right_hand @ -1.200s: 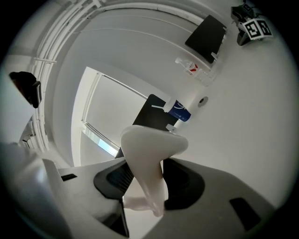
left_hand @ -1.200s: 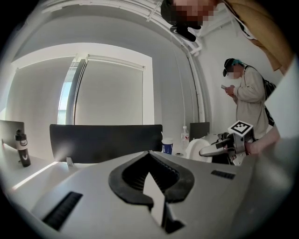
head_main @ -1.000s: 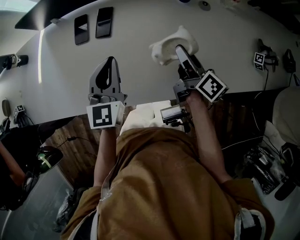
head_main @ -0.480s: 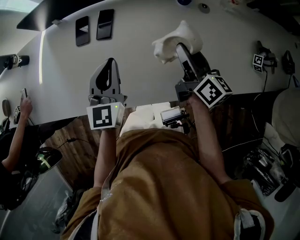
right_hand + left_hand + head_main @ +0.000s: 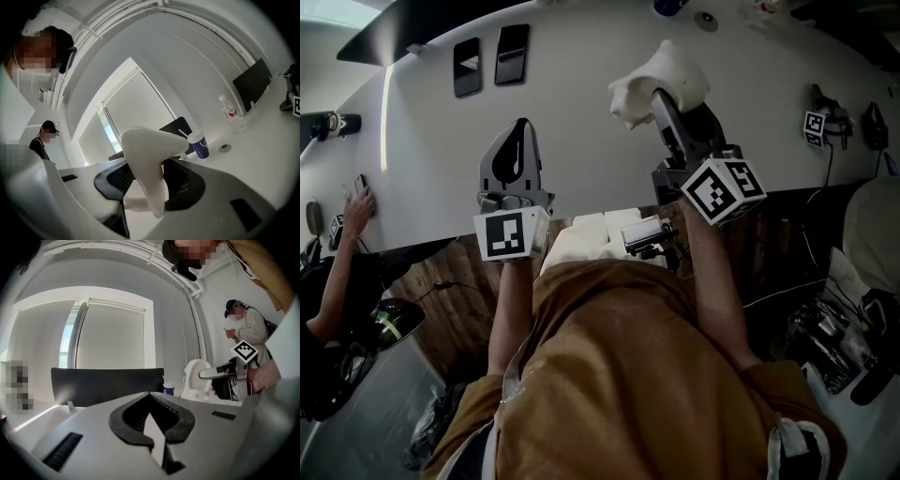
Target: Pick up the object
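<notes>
A white, curved, bone-like object [image 5: 661, 75] hangs above the white table [image 5: 581, 141], held at its underside by my right gripper [image 5: 668, 101], which is shut on it. In the right gripper view the object [image 5: 147, 154] stands between the black pads [image 5: 185, 180] and fills the middle of the picture. My left gripper [image 5: 520, 131] hovers over the table's near edge, shut, with nothing between its tips. The left gripper view shows its tips [image 5: 150, 393] meeting, and off to the right the right gripper [image 5: 220, 373] carrying the white object [image 5: 194, 380].
Two dark flat rectangles [image 5: 467, 66] [image 5: 512, 52] lie at the table's far left. A blue-and-white cup [image 5: 200, 144], a clear bottle [image 5: 229, 112] and a dark monitor [image 5: 253, 84] stand farther back. A person's hand [image 5: 358, 202] rests on the table's left edge.
My right gripper has lifted the white object a little and carried it farther over the table. The left gripper has stayed put. A person's hand has come to the table's left edge.
</notes>
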Tool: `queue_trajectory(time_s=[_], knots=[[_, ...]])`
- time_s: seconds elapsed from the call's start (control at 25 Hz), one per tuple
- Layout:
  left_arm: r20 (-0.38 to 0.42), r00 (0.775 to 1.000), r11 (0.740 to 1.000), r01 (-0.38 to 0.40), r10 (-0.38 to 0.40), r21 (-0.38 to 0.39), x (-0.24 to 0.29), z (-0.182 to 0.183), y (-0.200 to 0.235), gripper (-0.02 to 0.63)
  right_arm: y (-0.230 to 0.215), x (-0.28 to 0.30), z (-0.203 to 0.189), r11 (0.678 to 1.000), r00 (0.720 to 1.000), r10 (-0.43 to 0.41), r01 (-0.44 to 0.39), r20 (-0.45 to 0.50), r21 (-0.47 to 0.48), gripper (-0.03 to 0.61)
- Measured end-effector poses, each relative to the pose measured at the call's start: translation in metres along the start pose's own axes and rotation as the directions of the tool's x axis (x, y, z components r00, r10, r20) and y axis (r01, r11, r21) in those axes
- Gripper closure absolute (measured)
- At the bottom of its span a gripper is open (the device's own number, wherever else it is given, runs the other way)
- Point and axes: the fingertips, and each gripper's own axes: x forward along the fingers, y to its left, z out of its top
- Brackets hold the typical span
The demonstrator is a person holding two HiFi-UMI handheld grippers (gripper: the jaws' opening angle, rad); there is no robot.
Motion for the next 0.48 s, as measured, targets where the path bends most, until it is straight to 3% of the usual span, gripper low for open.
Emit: queue_trajectory(time_s=[0.48], knots=[[0.011, 1.000, 1.000, -0.019, 0.019, -0.008, -0.001, 0.004, 0.010, 0.618, 0.013, -0.003, 0.027, 0.987, 0.994, -0.025, 0.041, 0.103, -0.156, 0.385]])
